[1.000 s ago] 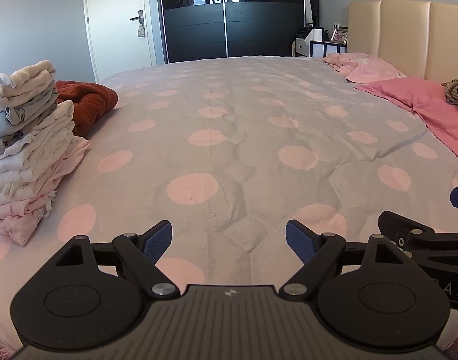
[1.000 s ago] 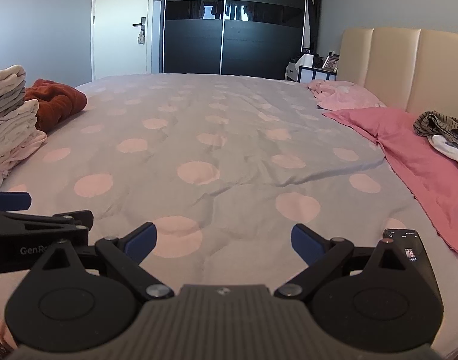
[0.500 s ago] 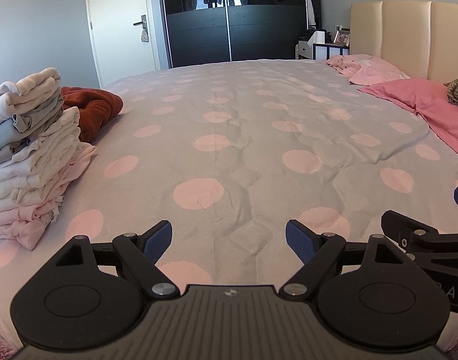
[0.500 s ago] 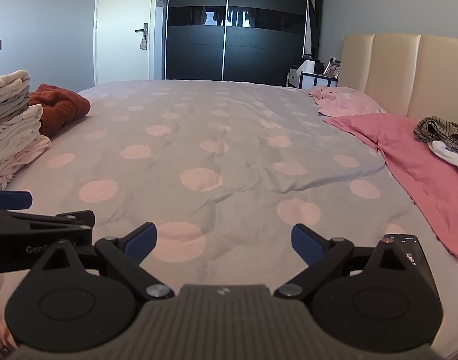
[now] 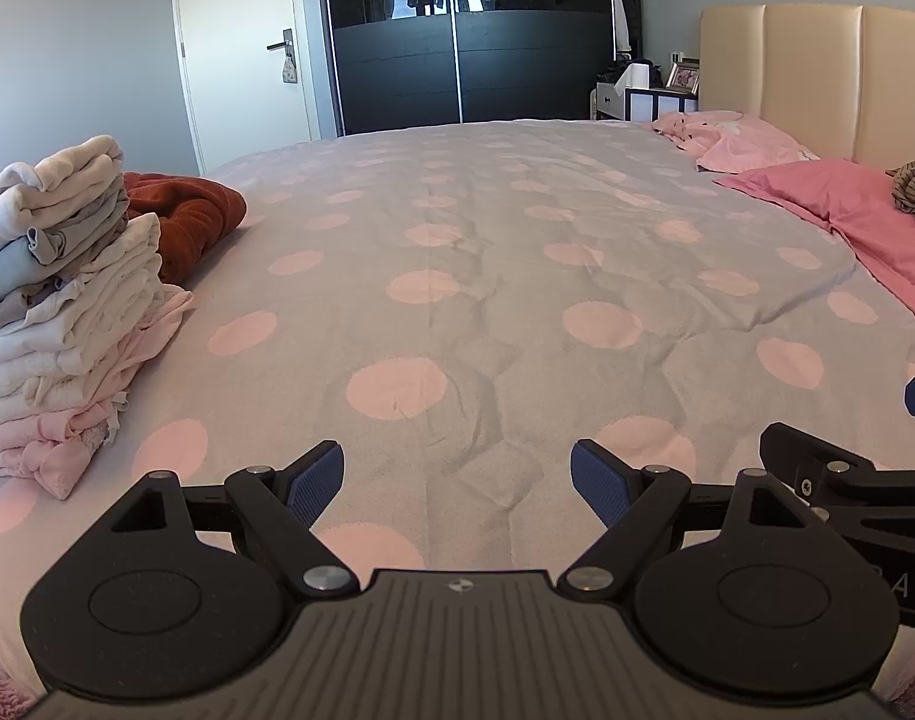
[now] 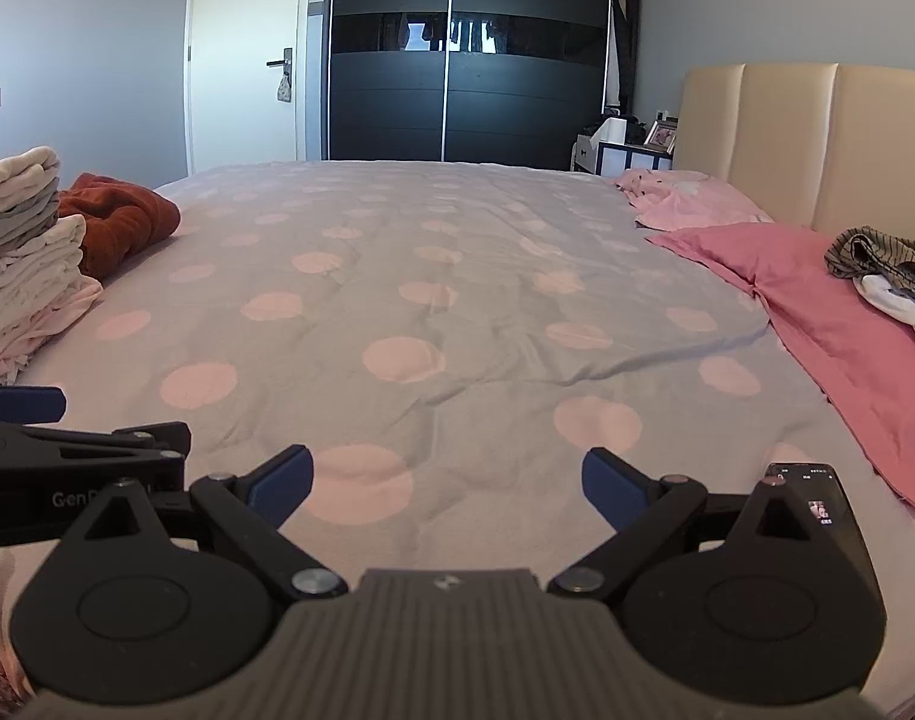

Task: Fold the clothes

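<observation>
Hovering over the spotted bed (image 5: 457,252) slightly higher than a second ago, left tongs (image 5: 457,483) and right tongs (image 6: 448,483) both spread wide and empty, folded clothes stack (image 5: 55,312) unmoved at the bed's left edge, unfolded striped garment (image 6: 883,258) on the pink pillow (image 6: 817,300).

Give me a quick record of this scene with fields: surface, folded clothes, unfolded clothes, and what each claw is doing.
surface: bed with grey, pink-dotted cover
folded clothes: folded stack at the left edge
unfolded clothes: rust garment behind the stack; striped garment on the pink sheet
left claw: open, empty, above the cover
right claw: open, empty, above the cover
</observation>
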A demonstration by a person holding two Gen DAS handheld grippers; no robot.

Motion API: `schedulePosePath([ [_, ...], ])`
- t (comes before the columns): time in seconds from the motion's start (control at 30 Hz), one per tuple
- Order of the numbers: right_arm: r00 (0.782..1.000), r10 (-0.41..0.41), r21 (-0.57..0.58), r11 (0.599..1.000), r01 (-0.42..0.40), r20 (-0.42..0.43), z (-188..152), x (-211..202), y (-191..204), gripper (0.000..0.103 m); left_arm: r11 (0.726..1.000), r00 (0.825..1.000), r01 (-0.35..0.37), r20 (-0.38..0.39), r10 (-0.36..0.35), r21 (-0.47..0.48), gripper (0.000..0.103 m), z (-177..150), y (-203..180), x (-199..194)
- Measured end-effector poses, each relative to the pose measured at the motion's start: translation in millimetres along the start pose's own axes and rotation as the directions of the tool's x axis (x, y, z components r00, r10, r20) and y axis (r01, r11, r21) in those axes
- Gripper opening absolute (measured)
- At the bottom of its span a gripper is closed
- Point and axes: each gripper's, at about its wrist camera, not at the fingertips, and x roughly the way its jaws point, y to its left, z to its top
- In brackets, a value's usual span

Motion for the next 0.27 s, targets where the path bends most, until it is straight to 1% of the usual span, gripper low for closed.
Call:
schedulePosePath([
  [0.27, 1.0, 0.007, 0.0, 1.0, -0.007, 0.001, -1.2, -3.4, -1.3, 0.097, 1.0, 1.0, -0.003, 0.004, 0.003, 0.011, 0.083, -0.6, -0.5, -3.3],
])
